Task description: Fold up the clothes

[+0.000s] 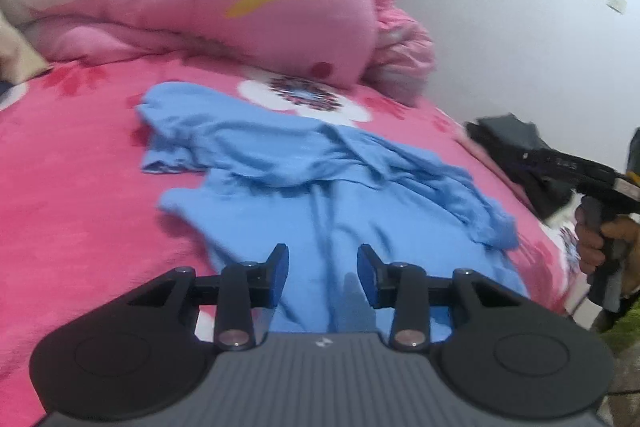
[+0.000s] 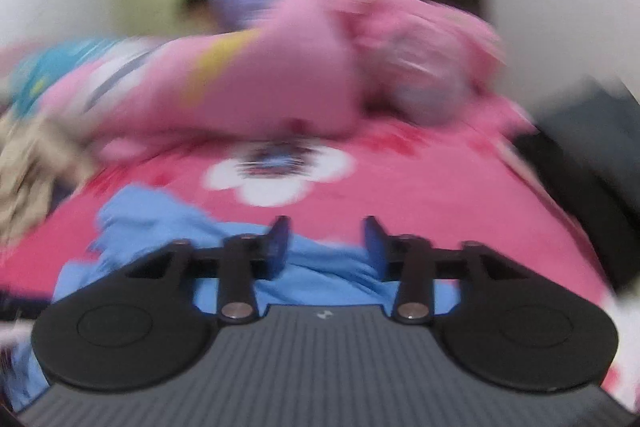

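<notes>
Garment: a light blue T-shirt point(image 1: 320, 179) lies crumpled on the bed point(image 1: 72, 219), roughly mid-way across it, its near hem toward the near edge and one sleeve bunched toward the right edge.
Bed cover: a pink blanket with a white flower print point(image 1: 308, 99); a rolled pink quilt point(image 1: 200, 7) sits along the far edge, well apart from the shirt.
Left gripper point(image 1: 322, 273): jaws apart, nothing between them, hovering above the shirt's near part.
Right gripper point(image 2: 326, 243): jaws apart and empty, over the shirt's right portion; its own view is blurred, so whether it touches the cloth cannot be told. In the left wrist view a hand point(image 1: 600, 239) holds it at the right edge of the bed.
Step in hand: judged as reaching in to take hold, so that the shirt can be spread flat first.
How to do it well: each gripper should pinch a single layer at opposite corners of the hem or at the shoulders, then pull outward evenly to draw the creases out; catching the doubled-over fold in the middle would probably drag the bunch along.
Containers: none seen; no basket or box in either view.
Dark clothing point(image 1: 516, 155): a heap past the right edge, not identifiable further.
</notes>
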`<state>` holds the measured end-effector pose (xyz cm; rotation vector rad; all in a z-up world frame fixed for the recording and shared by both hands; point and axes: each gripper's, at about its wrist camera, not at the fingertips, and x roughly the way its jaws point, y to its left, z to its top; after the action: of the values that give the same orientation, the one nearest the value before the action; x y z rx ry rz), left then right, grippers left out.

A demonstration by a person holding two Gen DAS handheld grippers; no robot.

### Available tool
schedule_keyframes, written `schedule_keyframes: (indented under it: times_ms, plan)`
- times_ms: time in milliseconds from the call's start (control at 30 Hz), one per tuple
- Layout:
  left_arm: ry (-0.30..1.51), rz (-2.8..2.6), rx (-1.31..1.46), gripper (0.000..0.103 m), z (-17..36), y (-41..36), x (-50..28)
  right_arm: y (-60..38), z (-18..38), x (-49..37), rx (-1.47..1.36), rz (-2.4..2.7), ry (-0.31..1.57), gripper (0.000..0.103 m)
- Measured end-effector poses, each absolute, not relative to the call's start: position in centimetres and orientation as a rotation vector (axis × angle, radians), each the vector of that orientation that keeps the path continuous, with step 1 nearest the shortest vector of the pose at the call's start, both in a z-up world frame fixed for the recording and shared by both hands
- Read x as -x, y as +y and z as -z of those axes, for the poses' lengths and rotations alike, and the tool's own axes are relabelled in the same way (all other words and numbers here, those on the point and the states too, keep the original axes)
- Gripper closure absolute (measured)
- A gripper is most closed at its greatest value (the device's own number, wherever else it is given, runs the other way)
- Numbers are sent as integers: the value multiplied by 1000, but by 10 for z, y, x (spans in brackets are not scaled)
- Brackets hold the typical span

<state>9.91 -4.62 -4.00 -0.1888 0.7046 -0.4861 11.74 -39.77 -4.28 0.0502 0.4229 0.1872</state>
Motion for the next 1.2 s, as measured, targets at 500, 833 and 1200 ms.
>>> schedule_keyframes:
  times_ms: [500, 833, 1200]
  plan:
    - [691, 521, 164, 51, 71, -36, -110, -285, 63, -230, 216, -441, 628, 93]
    - [673, 555, 172, 50, 79, -32, -111, -404, 43, -324, -379, -214, 560, 93]
    - [676, 560, 149, 48, 78, -33, -110, -499, 109, -353, -730, 85, 670, 87]
